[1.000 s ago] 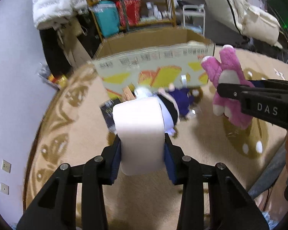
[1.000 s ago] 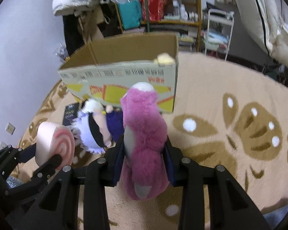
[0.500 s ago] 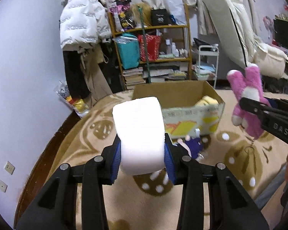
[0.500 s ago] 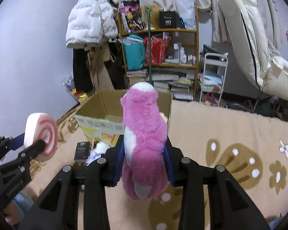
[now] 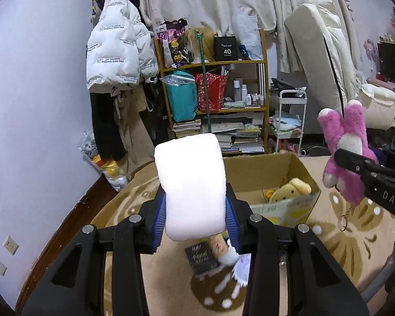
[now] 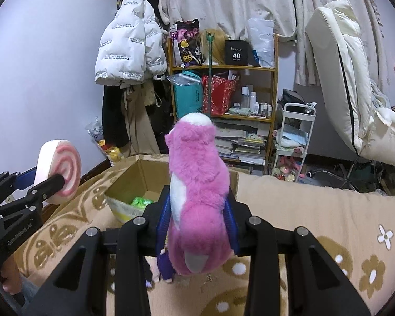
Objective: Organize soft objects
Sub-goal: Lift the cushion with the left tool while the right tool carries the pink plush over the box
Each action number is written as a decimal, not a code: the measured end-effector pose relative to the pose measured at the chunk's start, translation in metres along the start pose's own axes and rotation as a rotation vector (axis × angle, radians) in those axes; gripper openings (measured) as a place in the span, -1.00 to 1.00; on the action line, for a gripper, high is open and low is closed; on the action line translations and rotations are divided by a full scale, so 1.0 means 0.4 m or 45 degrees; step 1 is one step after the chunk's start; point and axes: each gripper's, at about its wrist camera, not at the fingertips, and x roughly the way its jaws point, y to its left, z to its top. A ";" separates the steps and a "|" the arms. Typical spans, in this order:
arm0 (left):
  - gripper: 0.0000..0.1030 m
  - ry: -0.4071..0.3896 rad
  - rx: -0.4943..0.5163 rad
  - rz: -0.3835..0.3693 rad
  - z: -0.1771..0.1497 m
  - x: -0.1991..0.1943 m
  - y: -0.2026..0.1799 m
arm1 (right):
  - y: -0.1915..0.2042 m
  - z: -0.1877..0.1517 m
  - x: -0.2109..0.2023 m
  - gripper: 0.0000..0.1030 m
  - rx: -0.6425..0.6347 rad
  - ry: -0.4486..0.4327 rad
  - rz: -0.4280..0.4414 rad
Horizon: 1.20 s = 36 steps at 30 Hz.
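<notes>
My left gripper (image 5: 196, 217) is shut on a pale pink swirl-roll cushion (image 5: 191, 187), held up in the air; from the right wrist view its spiral face (image 6: 62, 169) shows at the left. My right gripper (image 6: 197, 223) is shut on a pink plush bear (image 6: 197, 197), which also hangs at the right edge of the left wrist view (image 5: 342, 152). Beyond both stands an open cardboard box (image 5: 266, 176) holding a yellow plush (image 5: 289, 189) and something green (image 6: 141, 201). A small doll (image 5: 234, 258) and a dark booklet (image 5: 201, 259) lie on the rug below the left gripper.
A beige patterned rug (image 6: 316, 223) covers the floor. A cluttered wooden shelf (image 5: 213, 92), a hanging white puffer jacket (image 5: 115, 50), a small white cart (image 5: 289, 121) and a cream folded mattress (image 5: 326, 60) line the back wall. A person's hand (image 6: 9, 276) shows lower left.
Both grippers have risen and tilted up with their toys. The box, once close and filling the view, now sits lower and farther, its inside visible; the shelf and wall have come into view.
</notes>
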 end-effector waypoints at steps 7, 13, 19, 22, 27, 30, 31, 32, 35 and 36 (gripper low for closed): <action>-0.26 -0.022 0.033 -0.004 0.076 0.069 -0.008 | 0.006 0.047 0.056 -0.25 -0.043 -0.014 0.000; -0.26 -0.068 0.063 0.016 0.111 0.118 -0.022 | -0.006 0.081 0.112 -0.25 -0.056 -0.020 0.001; -0.26 -0.073 0.080 0.031 0.098 0.166 -0.033 | -0.020 0.076 0.161 -0.25 -0.059 -0.007 -0.001; -0.25 -0.048 0.077 0.022 0.084 0.193 -0.035 | -0.029 0.064 0.179 -0.25 -0.027 0.004 0.006; -0.25 -0.013 0.084 0.010 0.056 0.234 -0.039 | -0.043 0.054 0.217 -0.24 -0.011 0.034 0.015; -0.25 0.007 0.094 0.005 0.044 0.259 -0.044 | -0.039 0.044 0.235 -0.24 -0.032 0.052 0.015; -0.25 0.011 0.093 0.001 0.042 0.265 -0.045 | -0.037 0.041 0.241 -0.24 -0.038 0.060 0.015; -0.25 0.017 0.092 -0.005 0.040 0.271 -0.047 | -0.036 0.037 0.247 -0.24 -0.044 0.066 0.016; -0.25 0.026 0.080 -0.025 0.039 0.285 -0.045 | -0.031 0.028 0.262 -0.24 -0.059 0.085 0.018; -0.25 0.031 0.076 -0.031 0.038 0.290 -0.043 | -0.029 0.026 0.267 -0.24 -0.062 0.090 0.020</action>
